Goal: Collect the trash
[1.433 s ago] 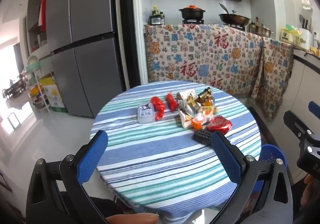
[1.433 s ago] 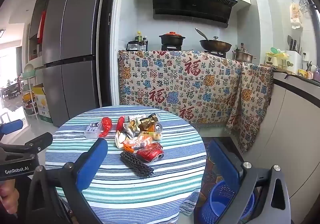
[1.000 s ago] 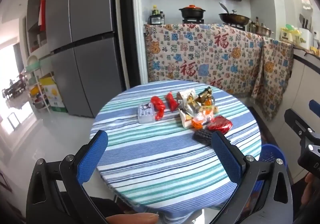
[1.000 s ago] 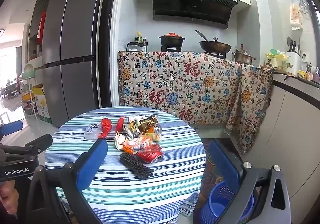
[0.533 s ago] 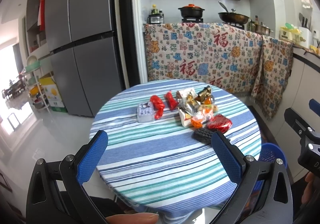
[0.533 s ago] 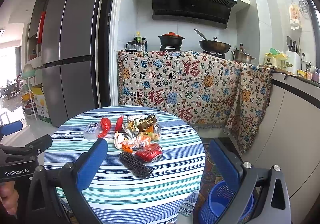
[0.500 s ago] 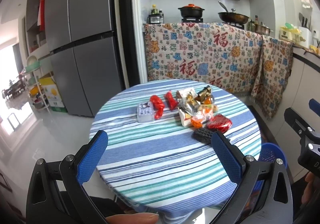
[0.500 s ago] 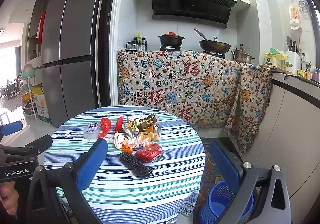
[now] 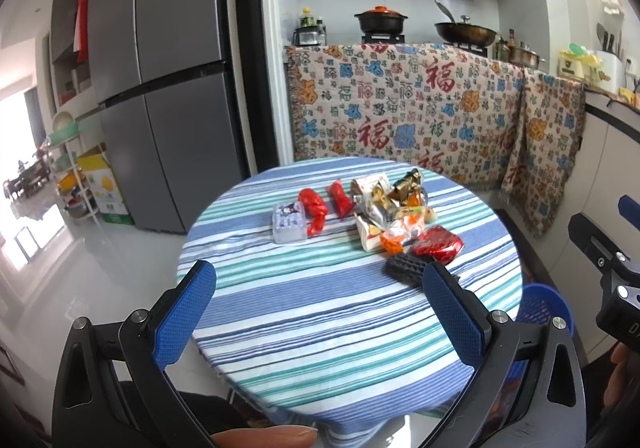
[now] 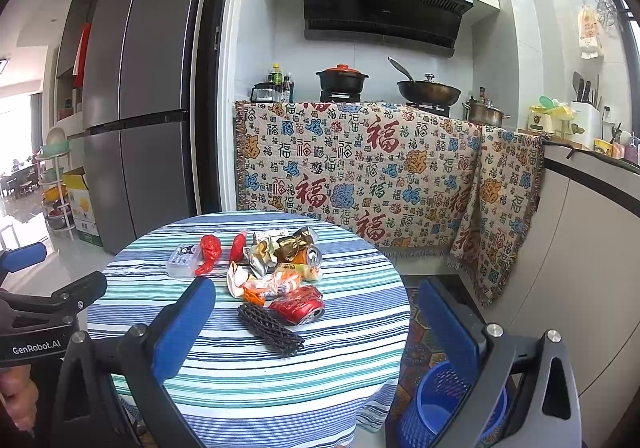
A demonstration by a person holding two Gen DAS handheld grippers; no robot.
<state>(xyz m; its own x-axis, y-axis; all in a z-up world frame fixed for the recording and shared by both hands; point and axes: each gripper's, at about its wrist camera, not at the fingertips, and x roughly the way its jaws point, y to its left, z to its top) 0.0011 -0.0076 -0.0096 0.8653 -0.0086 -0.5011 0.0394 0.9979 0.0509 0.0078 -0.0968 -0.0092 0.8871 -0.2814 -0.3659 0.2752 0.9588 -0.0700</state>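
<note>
Trash lies piled on a round table with a striped cloth (image 9: 320,312) (image 10: 248,380): a crushed red can (image 9: 438,243) (image 10: 298,306), a black mesh strip (image 9: 404,270) (image 10: 270,328), foil and orange wrappers (image 9: 384,207) (image 10: 272,268), red wrappers (image 9: 314,207) (image 10: 210,252) and a clear plastic box (image 9: 288,224) (image 10: 183,260). My left gripper (image 9: 316,288) is open, held short of the table's near edge. My right gripper (image 10: 316,304) is open too, with the can and mesh strip seen between its fingers but farther off. Neither holds anything.
A blue mesh waste basket (image 10: 440,404) (image 9: 540,308) stands on the floor right of the table. Behind are a grey fridge (image 10: 140,119), a counter draped with a patterned cloth (image 10: 360,175) holding pots, and white cabinets (image 10: 592,268) at right. A thumb (image 9: 264,436) shows at the bottom.
Both views have shifted only very slightly; the trash and both open grippers stay as they were.
</note>
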